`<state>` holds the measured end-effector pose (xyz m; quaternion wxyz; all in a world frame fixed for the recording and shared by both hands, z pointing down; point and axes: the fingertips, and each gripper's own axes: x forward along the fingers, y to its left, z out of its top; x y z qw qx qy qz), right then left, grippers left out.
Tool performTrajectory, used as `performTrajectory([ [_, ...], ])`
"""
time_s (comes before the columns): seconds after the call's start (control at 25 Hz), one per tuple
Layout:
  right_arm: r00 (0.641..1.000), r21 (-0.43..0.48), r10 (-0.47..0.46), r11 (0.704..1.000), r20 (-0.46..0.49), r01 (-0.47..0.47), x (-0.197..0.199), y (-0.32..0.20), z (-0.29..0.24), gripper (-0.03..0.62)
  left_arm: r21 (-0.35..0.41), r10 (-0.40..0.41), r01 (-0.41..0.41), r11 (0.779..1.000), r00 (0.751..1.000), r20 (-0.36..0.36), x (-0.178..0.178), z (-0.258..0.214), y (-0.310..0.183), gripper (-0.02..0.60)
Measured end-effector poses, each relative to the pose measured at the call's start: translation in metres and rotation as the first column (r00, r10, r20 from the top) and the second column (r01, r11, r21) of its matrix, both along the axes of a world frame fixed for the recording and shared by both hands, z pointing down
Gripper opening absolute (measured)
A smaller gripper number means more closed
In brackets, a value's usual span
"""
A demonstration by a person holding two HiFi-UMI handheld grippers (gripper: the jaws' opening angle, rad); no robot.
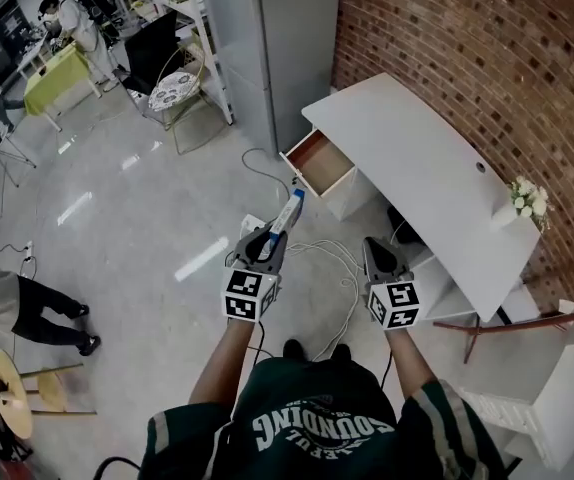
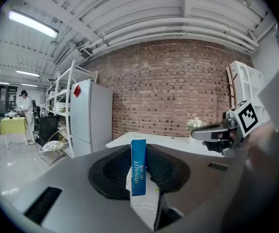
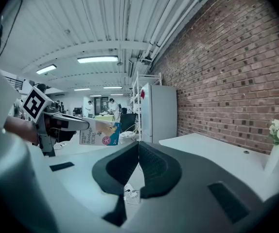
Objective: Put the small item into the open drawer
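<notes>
A small blue and white box (image 1: 287,212) sticks forward out of my left gripper (image 1: 264,245), which is shut on it. Seen along the left gripper's jaws, the box (image 2: 138,166) stands on edge between the black pads. From the right gripper view the same box (image 3: 98,133) shows in profile at the left. My right gripper (image 1: 379,257) is shut and holds nothing, level with the left one. Ahead of both, the open drawer (image 1: 321,162) with a brown bottom sticks out of the white desk (image 1: 417,168).
A brick wall (image 1: 487,58) runs behind the desk, with a vase of white flowers (image 1: 525,201) on the desk's far end. White cables and a power strip (image 1: 317,253) lie on the floor below the grippers. A grey fridge (image 1: 277,38) stands left of the desk. People stand far left.
</notes>
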<state>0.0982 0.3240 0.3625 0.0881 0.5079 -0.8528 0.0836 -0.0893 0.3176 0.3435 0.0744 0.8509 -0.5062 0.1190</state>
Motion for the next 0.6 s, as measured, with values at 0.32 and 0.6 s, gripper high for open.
performTrajectory([
  [0.32,1.000,-0.014,0.007,1.000,0.003,-0.007,-0.004,0.002,0.003,0.025,-0.010,0.002,-0.002,1.000,1.000,-0.002,-0.006,0.004,0.001,0.098],
  [0.6,1.000,-0.027,0.006,1.000,0.001,-0.006,-0.016,0.002,0.007,0.025,-0.017,0.006,-0.006,1.000,1.000,-0.006,-0.016,0.007,-0.002,0.098],
])
